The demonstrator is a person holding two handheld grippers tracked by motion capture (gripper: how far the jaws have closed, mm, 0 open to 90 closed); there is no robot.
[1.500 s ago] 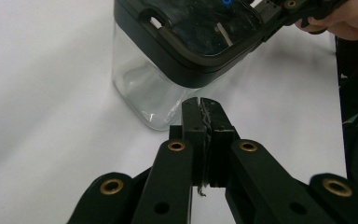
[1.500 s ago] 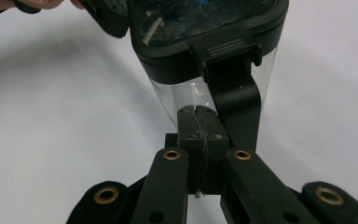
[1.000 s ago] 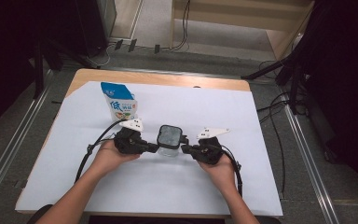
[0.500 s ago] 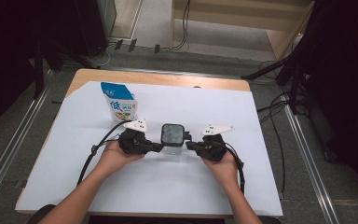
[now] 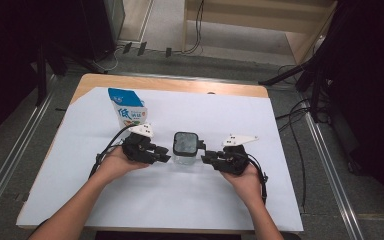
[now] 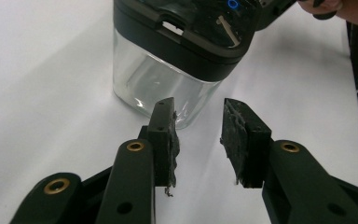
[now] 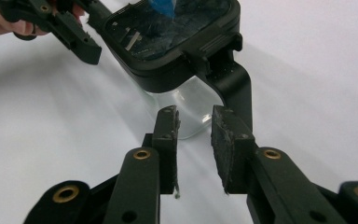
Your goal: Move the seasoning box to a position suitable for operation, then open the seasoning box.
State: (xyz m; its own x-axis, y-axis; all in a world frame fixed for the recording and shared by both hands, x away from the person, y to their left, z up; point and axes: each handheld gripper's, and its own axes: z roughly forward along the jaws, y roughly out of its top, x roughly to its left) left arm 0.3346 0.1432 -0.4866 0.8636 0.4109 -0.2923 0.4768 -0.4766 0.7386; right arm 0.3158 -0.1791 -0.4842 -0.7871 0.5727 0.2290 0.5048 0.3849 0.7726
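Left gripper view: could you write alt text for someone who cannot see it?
Two black gripper jaws stand apart, nothing between them, the left gripper aimed at a clear square jar with a black lid on a white table cover.

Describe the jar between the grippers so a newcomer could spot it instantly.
On the white sheet covering the table, look midway between the person's two hands. There stands a small clear jar with a dark squarish lid. Its only neighbour, the blue-and-white carton, is opaque, printed and stands farther back left.
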